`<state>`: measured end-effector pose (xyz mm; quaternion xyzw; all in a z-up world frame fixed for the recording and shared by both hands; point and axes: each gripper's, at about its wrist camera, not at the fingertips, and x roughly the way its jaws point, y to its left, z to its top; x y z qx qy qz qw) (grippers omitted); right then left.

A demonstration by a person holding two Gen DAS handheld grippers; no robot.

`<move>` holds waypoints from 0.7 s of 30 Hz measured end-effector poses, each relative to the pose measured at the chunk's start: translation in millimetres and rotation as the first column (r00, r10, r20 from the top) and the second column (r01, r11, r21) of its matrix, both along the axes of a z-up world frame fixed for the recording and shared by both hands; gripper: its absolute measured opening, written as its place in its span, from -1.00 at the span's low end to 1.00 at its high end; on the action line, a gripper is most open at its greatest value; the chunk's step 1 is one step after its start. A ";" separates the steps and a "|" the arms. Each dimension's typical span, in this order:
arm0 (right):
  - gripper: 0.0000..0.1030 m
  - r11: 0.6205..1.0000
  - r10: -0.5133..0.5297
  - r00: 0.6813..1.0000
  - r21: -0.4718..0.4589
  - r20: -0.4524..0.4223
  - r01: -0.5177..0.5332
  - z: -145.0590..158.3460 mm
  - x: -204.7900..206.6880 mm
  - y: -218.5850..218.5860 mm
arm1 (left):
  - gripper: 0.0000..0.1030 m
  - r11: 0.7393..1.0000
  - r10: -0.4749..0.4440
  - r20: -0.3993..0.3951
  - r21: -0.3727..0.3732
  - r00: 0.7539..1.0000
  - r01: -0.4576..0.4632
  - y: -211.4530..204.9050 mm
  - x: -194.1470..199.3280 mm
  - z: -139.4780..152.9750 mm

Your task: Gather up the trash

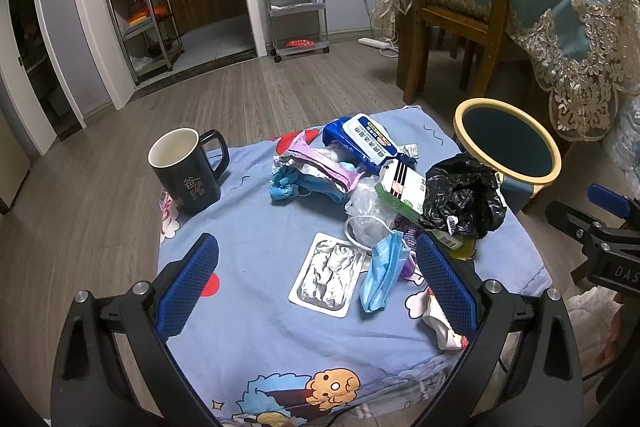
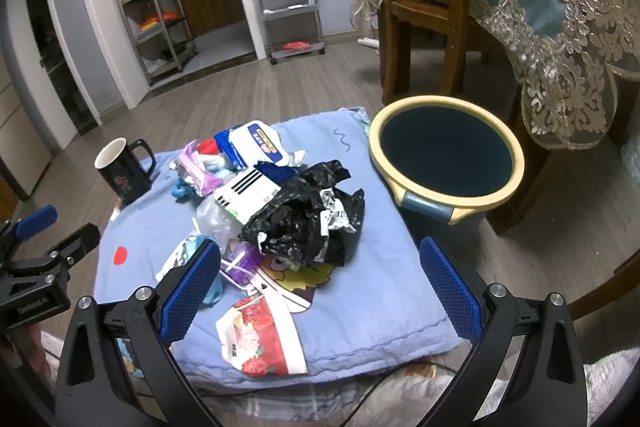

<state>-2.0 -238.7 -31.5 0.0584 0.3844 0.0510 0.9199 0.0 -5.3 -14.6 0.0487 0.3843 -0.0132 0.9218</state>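
Both the left gripper and the right gripper hang over the blue cushion with jaws wide, holding nothing. Trash lies heaped on it: a black bag, a face mask, a wipes pack. The bin stands just beside the cushion, and a mug sits on its far left corner.

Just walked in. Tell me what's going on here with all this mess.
A person is clearing trash with a hand-held gripper in each hand. Both the left gripper and the right gripper are open and hold nothing, poised over a blue cushion littered with rubbish: a crumpled black bag, a face mask, a foil packet, a wipes pack and other wrappers. A black mug stands at the cushion's left. The bin beside the cushion looks empty, so collecting has hardly begun.
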 end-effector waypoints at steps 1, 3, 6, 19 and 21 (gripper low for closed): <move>0.93 1.000 -0.002 1.000 0.001 -0.001 0.002 -0.2 0.1 -0.5 | 0.89 1.000 0.000 -0.001 0.000 1.000 0.000 -0.5 0.2 0.6; 0.93 1.000 -0.006 1.000 0.000 -0.004 0.006 -0.6 0.7 -0.8 | 0.89 1.000 0.000 0.000 -0.002 1.000 0.000 -0.7 0.4 0.8; 0.93 1.000 -0.010 1.000 0.004 -0.007 0.010 -1.0 1.1 -1.4 | 0.89 1.000 0.001 -0.002 0.000 1.000 -0.001 -1.3 0.6 1.0; 0.93 1.000 -0.009 1.000 0.003 -0.010 0.009 -1.5 1.2 -2.1 | 0.89 1.000 0.000 -0.003 0.002 1.000 0.000 -2.3 0.8 0.1; 0.93 1.000 -0.009 1.000 0.001 -0.011 0.009 -2.1 1.2 -2.3 | 0.89 1.000 0.000 -0.002 0.002 1.000 0.000 -2.6 0.7 0.3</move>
